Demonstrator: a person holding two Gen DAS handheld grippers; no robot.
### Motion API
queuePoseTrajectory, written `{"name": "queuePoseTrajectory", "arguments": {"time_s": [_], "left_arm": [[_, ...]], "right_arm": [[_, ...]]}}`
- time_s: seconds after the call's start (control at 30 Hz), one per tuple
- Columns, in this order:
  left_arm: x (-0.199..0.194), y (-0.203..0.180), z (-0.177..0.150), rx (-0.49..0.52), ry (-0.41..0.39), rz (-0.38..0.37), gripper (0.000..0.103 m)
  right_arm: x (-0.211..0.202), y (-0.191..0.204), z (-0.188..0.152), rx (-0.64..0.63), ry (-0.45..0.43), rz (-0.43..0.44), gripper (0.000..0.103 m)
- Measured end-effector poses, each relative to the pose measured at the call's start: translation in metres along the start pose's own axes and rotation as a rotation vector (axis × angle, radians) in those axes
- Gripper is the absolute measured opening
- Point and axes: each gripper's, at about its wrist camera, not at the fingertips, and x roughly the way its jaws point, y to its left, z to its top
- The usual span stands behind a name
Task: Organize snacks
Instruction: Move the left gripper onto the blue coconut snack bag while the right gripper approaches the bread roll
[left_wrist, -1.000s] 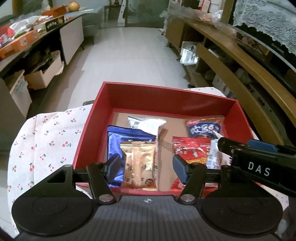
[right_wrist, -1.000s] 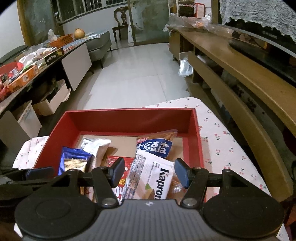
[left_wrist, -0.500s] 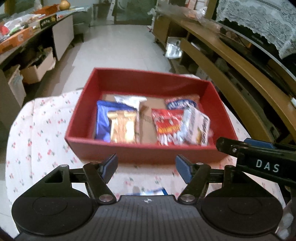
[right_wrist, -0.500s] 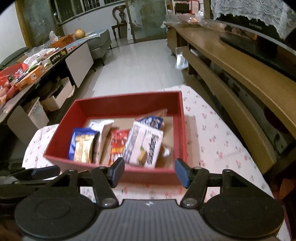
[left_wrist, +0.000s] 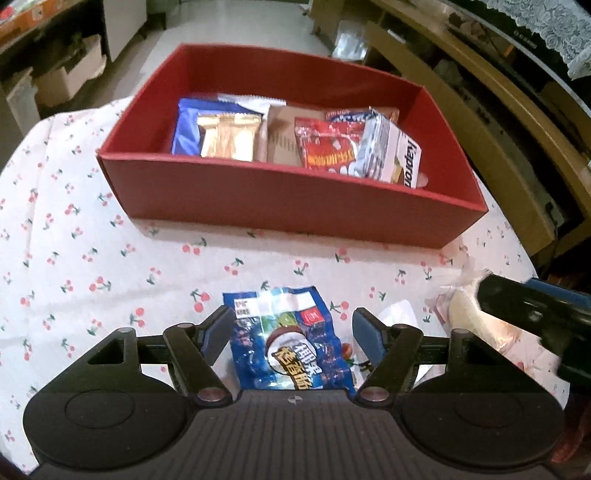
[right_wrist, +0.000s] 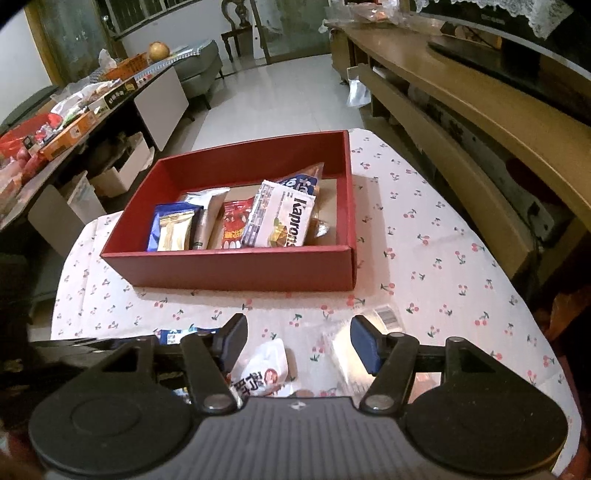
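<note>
Red box on cherry-print tabletop, holding gold, blue, red and white snack packets. Left gripper: jaws just widened, straddling a blue packet untouched. Right gripper: jaws just widened over a white packet, gripping nothing.

left wrist: looks steeply down past its own fingers, close over the cherry-print cloth, red box just ahead | right wrist: shallower tilt, further back, box ahead-left, room beyond | shared: box, cloth, wooden shelving off to the right
</note>
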Motion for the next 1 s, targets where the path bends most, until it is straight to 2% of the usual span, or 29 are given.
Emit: {"name": "queuePoseTrajectory", "arguments": {"time_s": [0.1, 0.3, 0.67, 1.0], "left_arm": [[0.005, -0.001, -0.002, -0.003, 0.010, 0.008, 0.080], [0.011, -0.003, -0.007, 0.008, 0.022, 0.041, 0.083], [0.006, -0.001, -0.008, 0.013, 0.034, 0.010, 0.079], [0.000, -0.002, -0.011, 0.040, 0.034, -0.024, 0.067]], "right_arm": [[-0.009, -0.010, -0.005, 0.022, -0.007, -0.001, 0.072], [-0.018, -0.035, -0.021, 0.085, 0.012, -0.057, 0.072], [-0.018, -0.049, -0.040, 0.129, 0.065, -0.129, 0.073], [-0.012, -0.024, -0.033, 0.077, 0.050, -0.045, 0.073]]}}
